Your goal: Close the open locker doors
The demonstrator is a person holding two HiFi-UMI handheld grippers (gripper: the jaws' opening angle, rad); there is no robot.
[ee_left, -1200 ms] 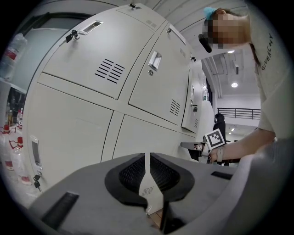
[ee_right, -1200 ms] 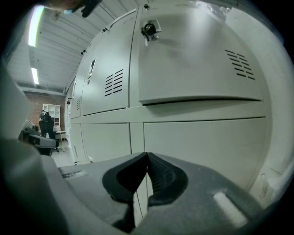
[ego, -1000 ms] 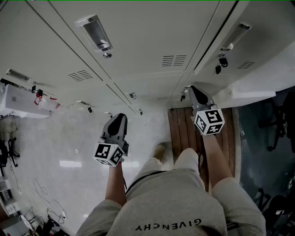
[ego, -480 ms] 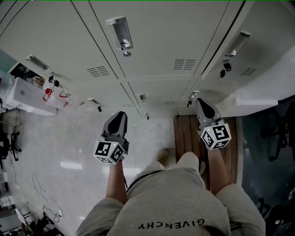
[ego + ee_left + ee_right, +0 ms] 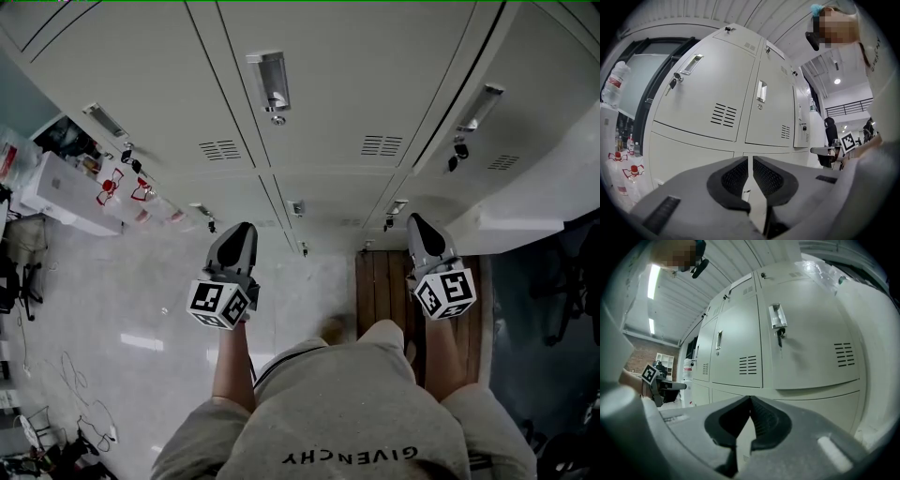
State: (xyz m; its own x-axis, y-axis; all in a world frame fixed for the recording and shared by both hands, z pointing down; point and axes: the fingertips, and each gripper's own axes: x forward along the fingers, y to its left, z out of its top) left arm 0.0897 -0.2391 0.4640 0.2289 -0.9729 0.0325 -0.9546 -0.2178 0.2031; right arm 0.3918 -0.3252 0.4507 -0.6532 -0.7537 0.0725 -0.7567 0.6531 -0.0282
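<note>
- Left gripper (image 5: 750,158): grey jaws were drawn together to a hairline slit with nothing between them. It pointed level at the lockers and was clear of them.
- Right gripper (image 5: 750,397): jaw tips were fully together and empty. It was also level, facing the lockers without contact.
- Head view: both grippers were held out ahead of the person, well apart, with the marker cubes toward the camera.
- The pale grey sheet-metal locker bank (image 5: 319,56) ran across in front of both grippers. The vented doors ahead of the left gripper sat flush.
- A chrome recessed handle (image 5: 271,82) sat on the upper door, roughly between the two grippers' lines.
- The door facing the right gripper had a dark key bunch (image 5: 457,150) hanging at its lock. There was a dark seam along its left edge; couldn't tell if it was ajar.
- Open locker door (image 5: 530,197): a pale panel stood out from the bank toward the person, just right of the right gripper and untouched. I couldn't tell which compartment it belonged to.
- A brown slatted wooden platform (image 5: 384,281) lay at the locker base under the right gripper. The glossy pale floor (image 5: 122,309) was under the left one.
- Clear red-labelled water bottles (image 5: 122,183) stood against the lockers at far left, beside a white box (image 5: 52,192).
- Dark office chairs (image 5: 562,281) stood at far right, and loose cables (image 5: 84,394) lay on the floor at lower left.
</note>
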